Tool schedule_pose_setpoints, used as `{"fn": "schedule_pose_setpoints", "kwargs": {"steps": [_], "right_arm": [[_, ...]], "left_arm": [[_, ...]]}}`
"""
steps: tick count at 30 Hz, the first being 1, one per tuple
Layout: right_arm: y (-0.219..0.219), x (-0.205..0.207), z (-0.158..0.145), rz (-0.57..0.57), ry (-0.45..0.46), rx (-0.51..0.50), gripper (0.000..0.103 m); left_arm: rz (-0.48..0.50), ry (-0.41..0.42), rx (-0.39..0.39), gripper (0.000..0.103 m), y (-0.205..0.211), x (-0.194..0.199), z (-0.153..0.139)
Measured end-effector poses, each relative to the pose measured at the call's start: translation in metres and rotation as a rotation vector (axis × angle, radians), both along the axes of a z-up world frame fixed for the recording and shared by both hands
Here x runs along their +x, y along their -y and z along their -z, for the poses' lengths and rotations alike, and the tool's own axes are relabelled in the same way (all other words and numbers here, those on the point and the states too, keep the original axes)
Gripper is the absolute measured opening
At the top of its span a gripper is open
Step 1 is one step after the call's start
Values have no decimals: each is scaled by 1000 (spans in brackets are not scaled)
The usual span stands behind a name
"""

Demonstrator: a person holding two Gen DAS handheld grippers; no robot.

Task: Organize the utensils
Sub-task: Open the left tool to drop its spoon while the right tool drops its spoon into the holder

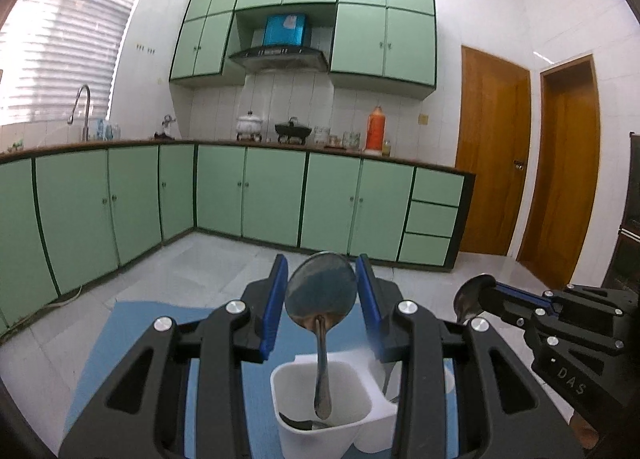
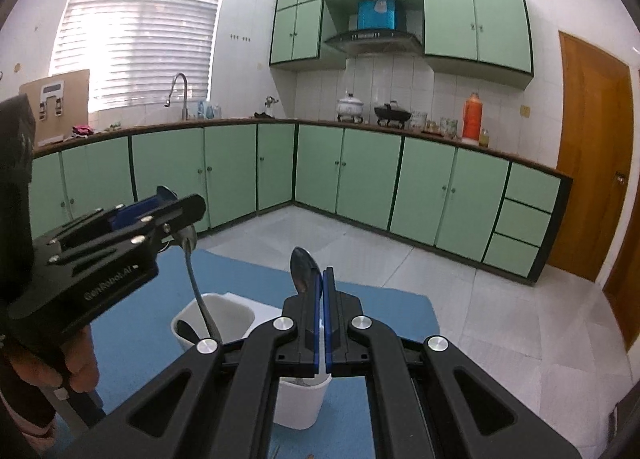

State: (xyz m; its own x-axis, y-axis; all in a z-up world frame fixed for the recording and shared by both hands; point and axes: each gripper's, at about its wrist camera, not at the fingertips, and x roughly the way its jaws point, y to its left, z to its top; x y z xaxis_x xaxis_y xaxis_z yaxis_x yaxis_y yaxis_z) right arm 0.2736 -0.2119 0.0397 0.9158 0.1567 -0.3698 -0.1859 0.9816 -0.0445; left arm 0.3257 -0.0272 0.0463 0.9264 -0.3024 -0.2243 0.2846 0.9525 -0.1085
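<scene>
While a blue mat (image 2: 372, 299) covers the worktop, the white holder (image 1: 320, 411) on it takes one spoon (image 1: 322, 295) handle-down between the left gripper (image 1: 322, 275) spread jaws; right gripper (image 2: 322, 279) jaws pinch another spoon (image 2: 304, 269) above the holder

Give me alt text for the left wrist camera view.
A large metal spoon stands with its handle down in a white holder between the open left gripper. At right, the right gripper clamps a second spoon, above a blue mat.
</scene>
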Motion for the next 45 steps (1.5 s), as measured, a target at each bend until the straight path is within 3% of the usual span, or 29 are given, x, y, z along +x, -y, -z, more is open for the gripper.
{"fn": "schedule_pose_setpoints", "kwargs": {"steps": [12, 36, 38, 43, 45], "right_arm": [[-5, 22, 23, -7, -58, 10, 2], [-3, 43, 57, -16, -176, 43, 2], [-2, 43, 58, -16, -176, 45, 2], [1, 36, 53, -18, -174, 55, 6], [3, 29, 48, -18, -157, 60, 12]], "left_arm": [[0, -72, 21, 34, -3, 14, 34], [-18, -177, 46, 36, -6, 27, 68], [-22, -184, 45, 39, -6, 27, 68], [-28, -172, 36, 61, -8, 16, 64], [-29, -156, 36, 63, -9, 9, 60]]}}
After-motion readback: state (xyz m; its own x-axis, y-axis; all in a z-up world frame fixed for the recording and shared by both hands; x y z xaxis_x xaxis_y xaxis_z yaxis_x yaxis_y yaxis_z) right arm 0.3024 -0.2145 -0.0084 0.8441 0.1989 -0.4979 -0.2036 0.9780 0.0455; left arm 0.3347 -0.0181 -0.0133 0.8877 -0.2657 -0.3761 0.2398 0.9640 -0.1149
